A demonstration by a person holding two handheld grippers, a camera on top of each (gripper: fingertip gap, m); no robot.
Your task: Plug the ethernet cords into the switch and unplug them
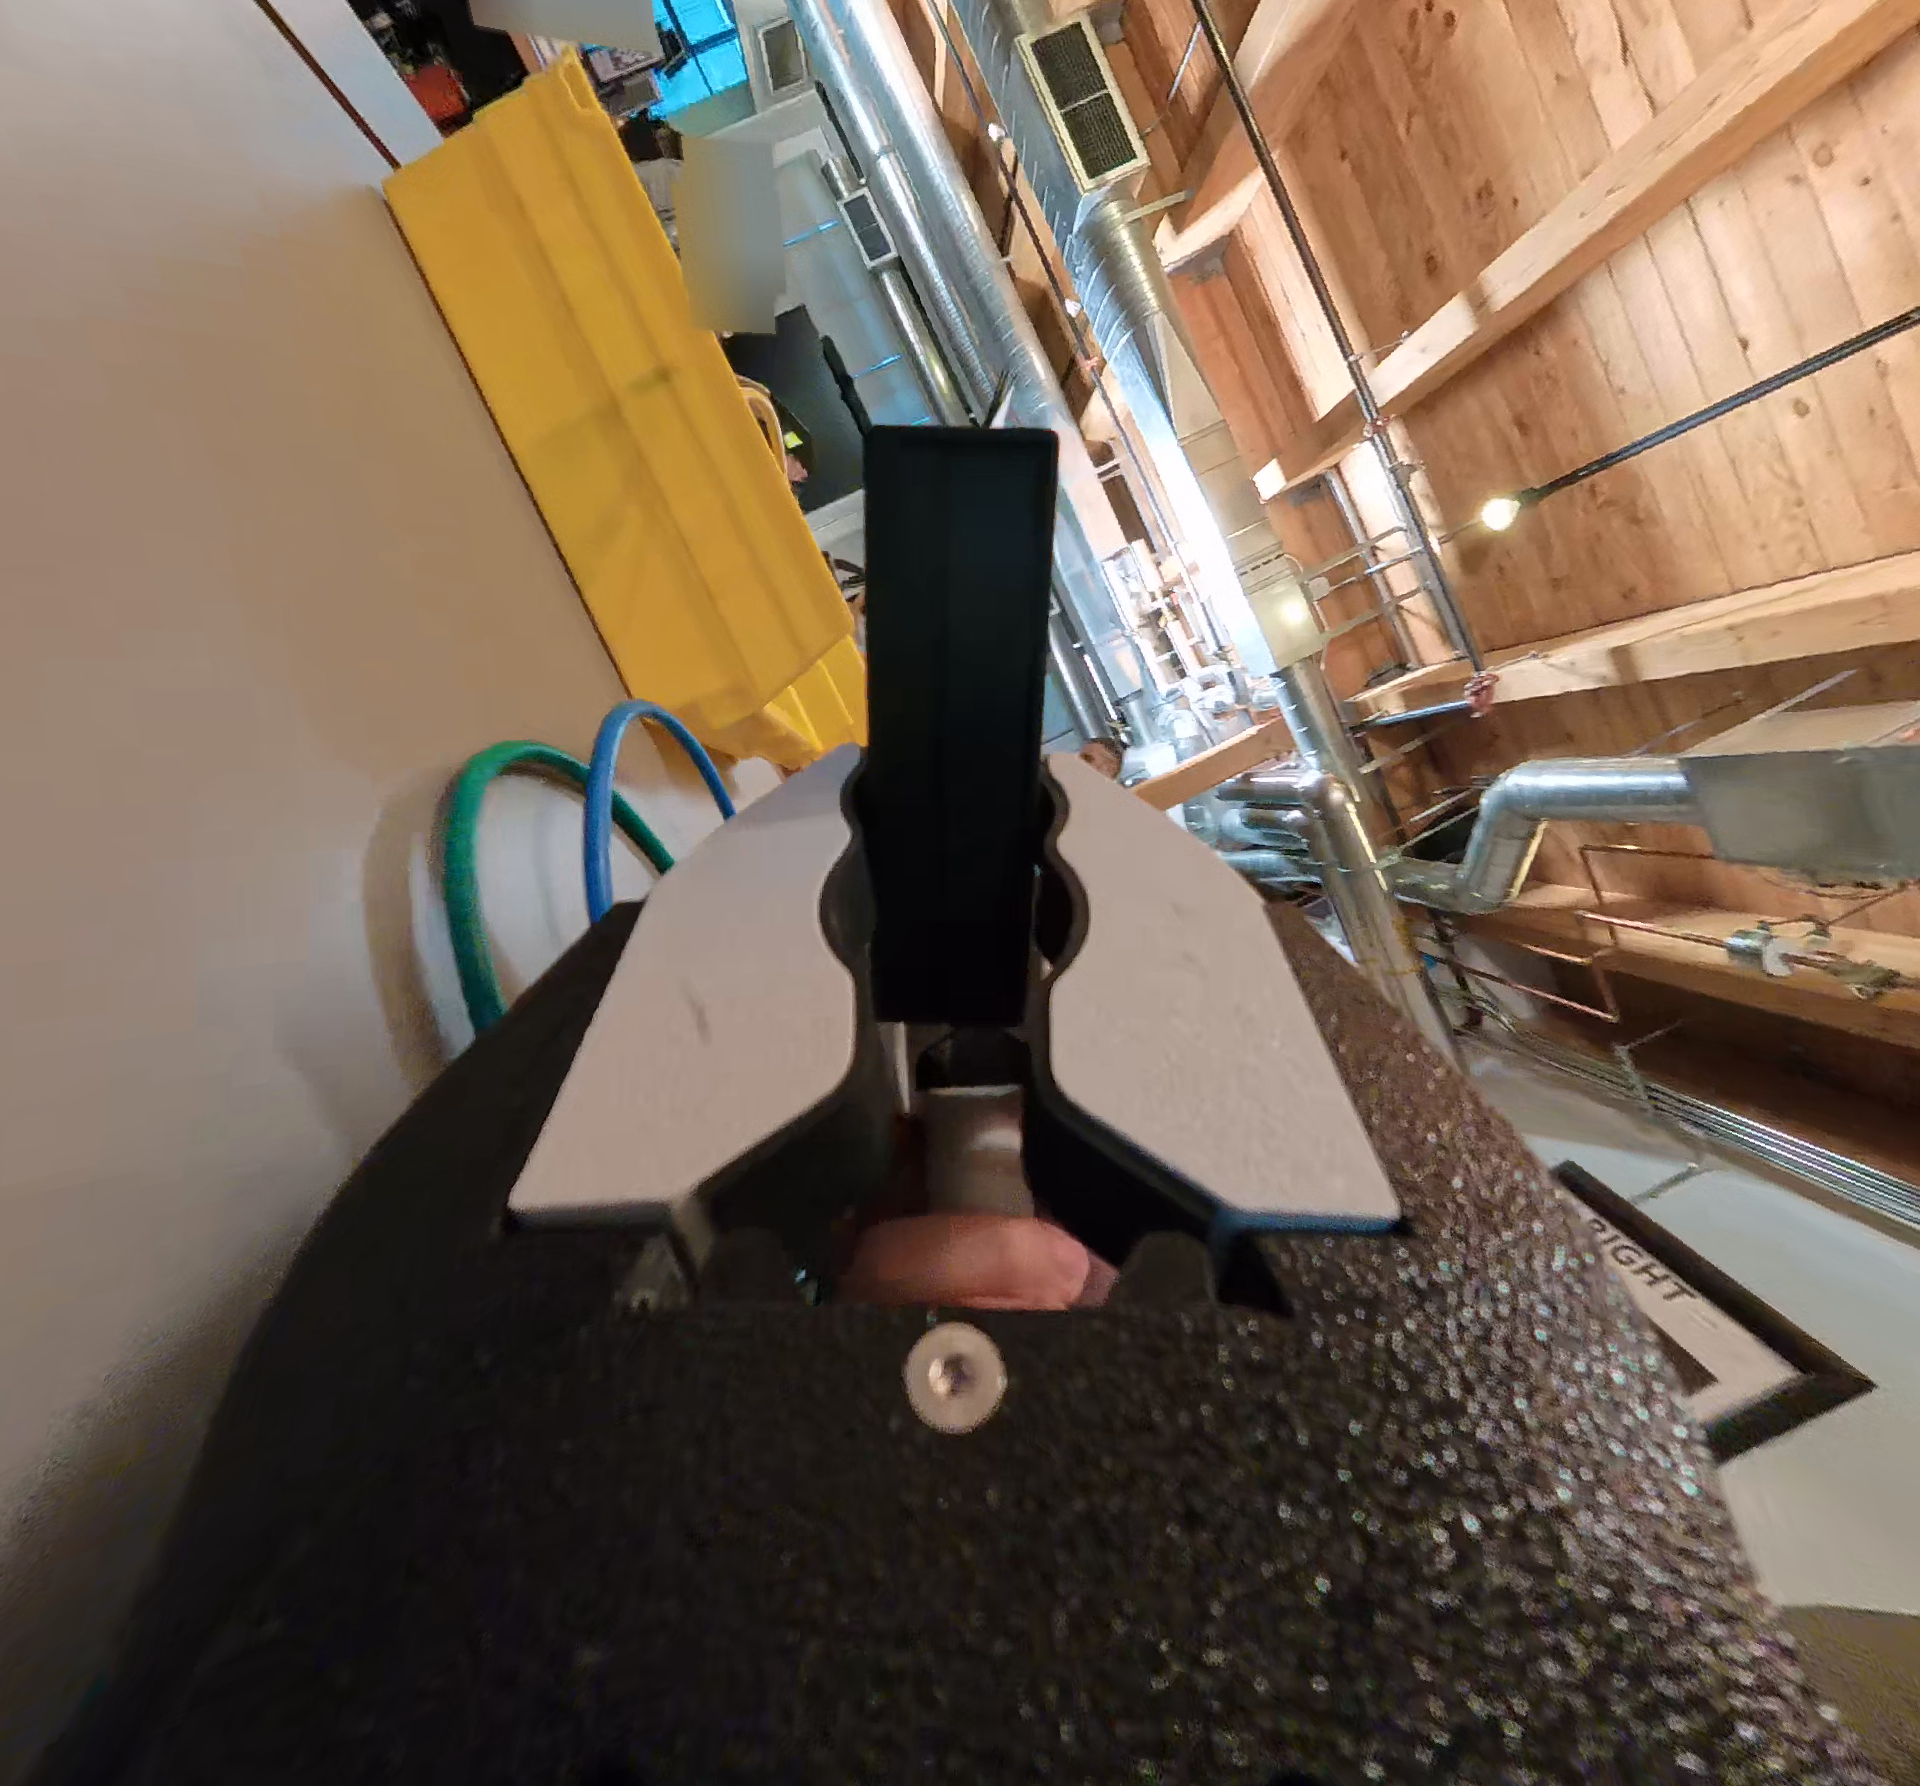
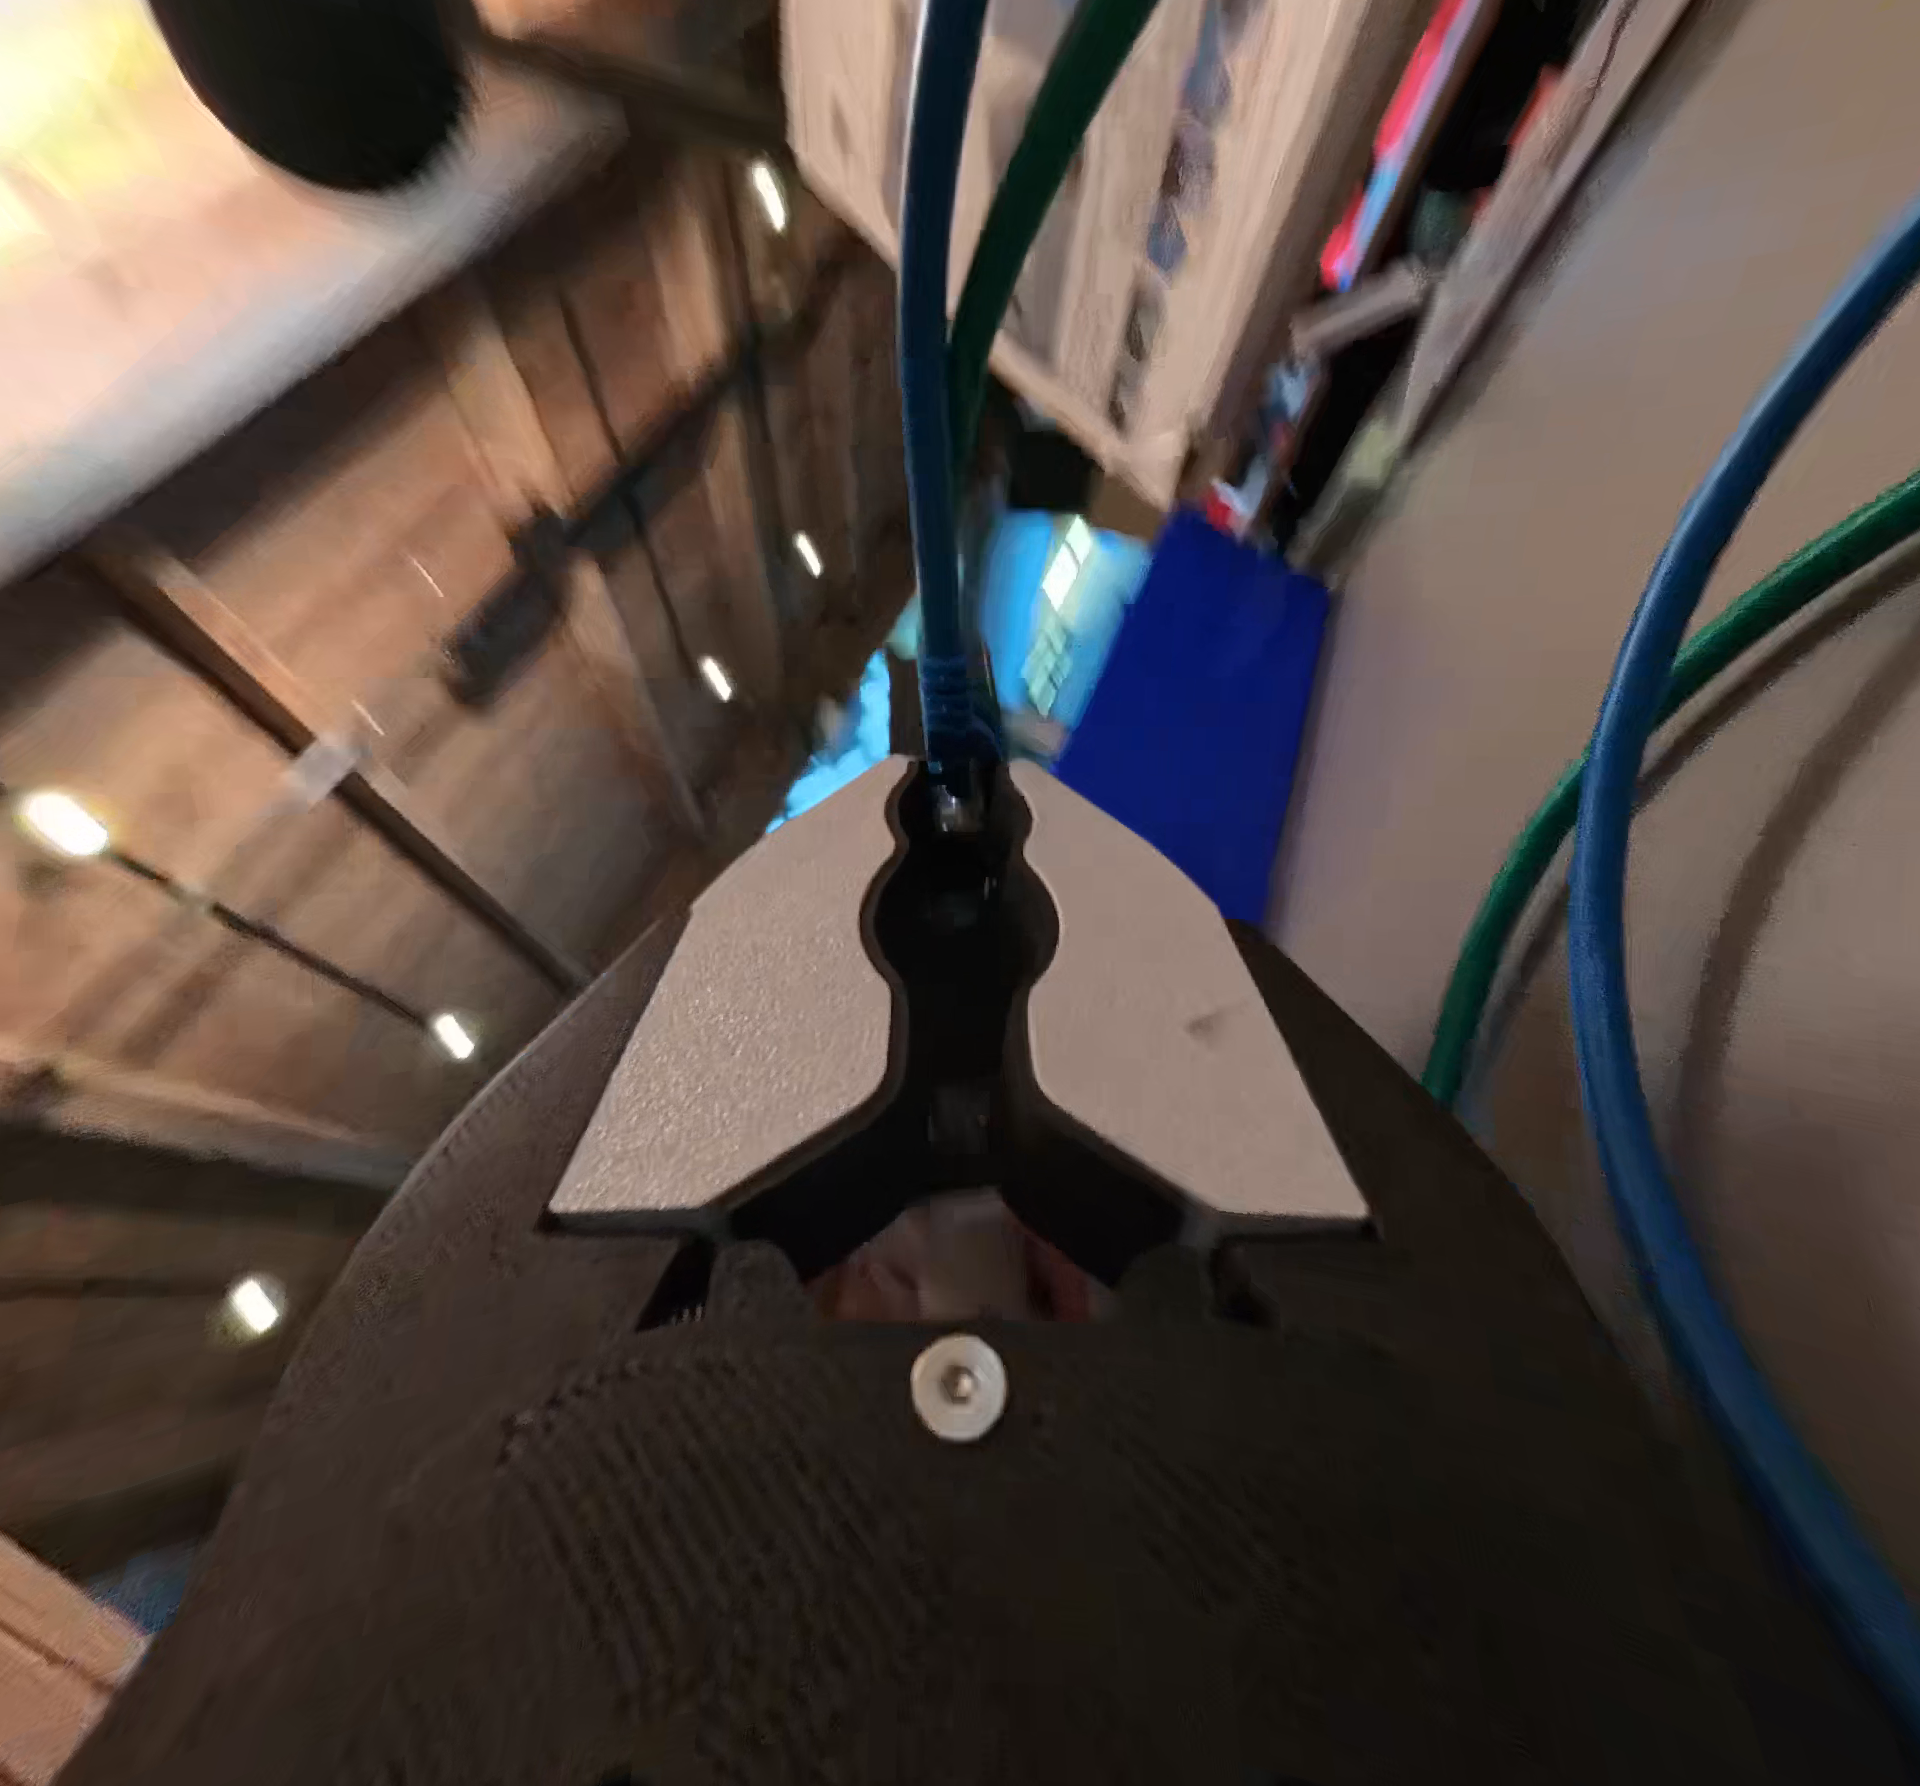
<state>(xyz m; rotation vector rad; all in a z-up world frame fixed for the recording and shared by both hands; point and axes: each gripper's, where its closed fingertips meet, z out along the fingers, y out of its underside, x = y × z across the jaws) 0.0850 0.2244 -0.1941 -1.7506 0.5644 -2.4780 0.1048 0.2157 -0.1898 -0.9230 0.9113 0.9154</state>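
My left gripper point(image 1: 951, 780) is shut on a black box, the switch point(image 1: 956, 614), which stands up between the fingers and is tilted off the table. Loops of a blue cord point(image 1: 603, 801) and a green cord point(image 1: 462, 895) lie on the beige table point(image 1: 208, 489) to its left. My right gripper point(image 2: 961, 780) is shut on the plug end point(image 2: 951, 718) of the blue cord point(image 2: 935, 386), which runs straight up out of the jaws. The green cord point(image 2: 1023, 209) runs beside it. Both cords loop again at the right of the right wrist view. The switch's ports are hidden.
A yellow bin point(image 1: 623, 406) stands on the table behind the cords. A blue bin point(image 2: 1195, 728) sits at the table's point(image 2: 1714, 386) far edge. A dark round object point(image 2: 301, 22) is at the upper left. A black-framed white card point(image 1: 1704, 1321) lies at the right.
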